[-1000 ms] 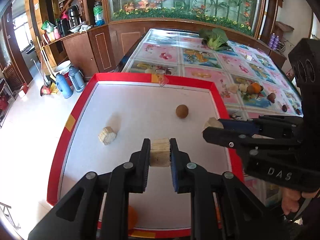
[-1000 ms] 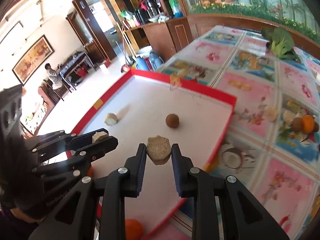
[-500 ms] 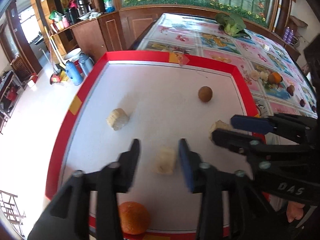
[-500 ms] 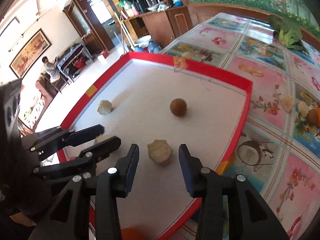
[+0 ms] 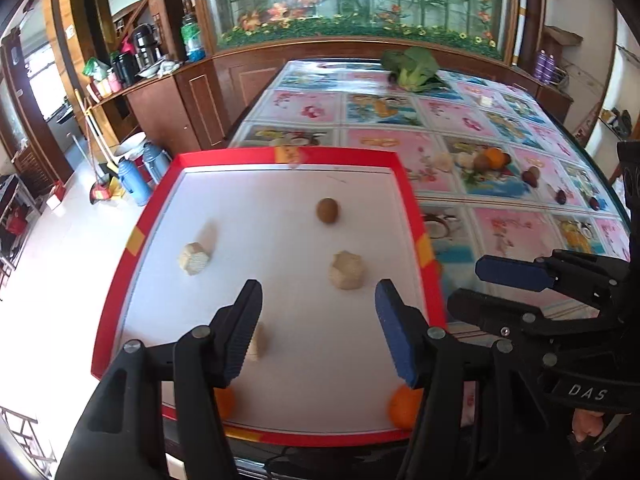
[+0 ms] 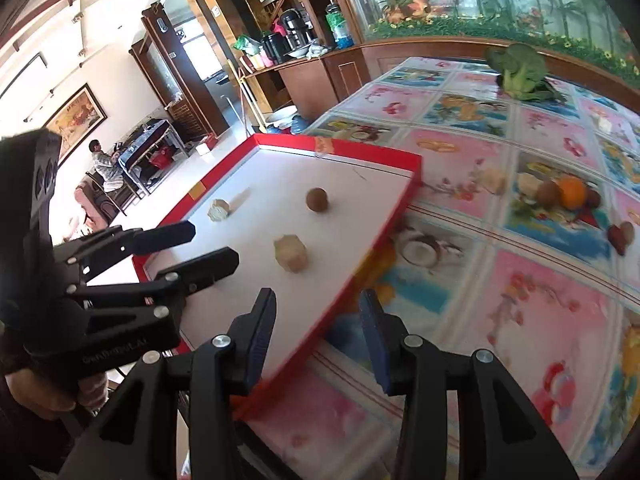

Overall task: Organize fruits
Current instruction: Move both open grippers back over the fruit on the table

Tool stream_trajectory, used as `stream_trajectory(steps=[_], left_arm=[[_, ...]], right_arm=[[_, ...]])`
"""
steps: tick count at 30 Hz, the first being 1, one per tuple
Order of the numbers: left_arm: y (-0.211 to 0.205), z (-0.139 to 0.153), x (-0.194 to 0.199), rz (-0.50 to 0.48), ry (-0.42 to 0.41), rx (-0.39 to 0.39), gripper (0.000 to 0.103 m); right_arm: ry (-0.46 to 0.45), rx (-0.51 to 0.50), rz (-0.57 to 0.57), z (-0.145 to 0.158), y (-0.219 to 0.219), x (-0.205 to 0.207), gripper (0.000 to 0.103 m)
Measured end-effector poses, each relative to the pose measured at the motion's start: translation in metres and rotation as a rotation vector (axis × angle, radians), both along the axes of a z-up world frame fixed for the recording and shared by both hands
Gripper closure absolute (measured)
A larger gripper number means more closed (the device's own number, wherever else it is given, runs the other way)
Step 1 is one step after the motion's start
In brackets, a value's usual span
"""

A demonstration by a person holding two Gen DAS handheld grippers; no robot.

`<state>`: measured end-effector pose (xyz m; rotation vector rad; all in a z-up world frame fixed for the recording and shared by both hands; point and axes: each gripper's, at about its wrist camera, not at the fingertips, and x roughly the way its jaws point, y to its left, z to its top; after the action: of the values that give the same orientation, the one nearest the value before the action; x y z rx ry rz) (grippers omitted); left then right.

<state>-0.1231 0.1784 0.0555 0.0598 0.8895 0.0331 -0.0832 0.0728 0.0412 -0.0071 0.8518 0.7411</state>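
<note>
Both grippers let go since 1 s ago; their pale chunks now sit on the tray, jaws just opened.

Left wrist view: left gripper (image 5: 318,320) open, empty, pulled back; its chunk (image 5: 256,346) beside the left finger. Kiwi (image 5: 327,211), oranges (image 5: 403,407) at near rim — grouping prob. intended.

Right wrist view: right gripper (image 6: 316,332) open, over the red tray (image 6: 372,248) edge; its chunk (image 6: 291,253) ahead. More fruit (image 6: 570,192) on the floral tablecloth (image 6: 520,300); wood cabinets behind.
</note>
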Motion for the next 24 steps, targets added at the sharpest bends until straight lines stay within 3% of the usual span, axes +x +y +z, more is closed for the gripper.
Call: stream_trajectory(steps=[5, 12, 19, 24], left_arm=[[-0.039, 0.006, -0.004, -0.089, 0.002, 0.0, 0.042], [-0.096, 0.017, 0.001, -0.233, 0.011, -0.001, 0.041], [-0.152, 0.024, 0.022, -0.376, 0.041, -0.054, 0.041], [-0.199, 0.019, 0.046, -0.462, 0.06, -0.096, 0.041]], right_arm=[[-0.007, -0.01, -0.083, -0.002, -0.05, -0.009, 0.06], [-0.017, -0.019, -0.303, 0.0, -0.158, -0.016, 0.06], [-0.01, -0.011, -0.562, 0.002, -0.275, -0.013, 0.06], [-0.002, -0.01, -0.669, 0.002, -0.324, 0.007, 0.06]])
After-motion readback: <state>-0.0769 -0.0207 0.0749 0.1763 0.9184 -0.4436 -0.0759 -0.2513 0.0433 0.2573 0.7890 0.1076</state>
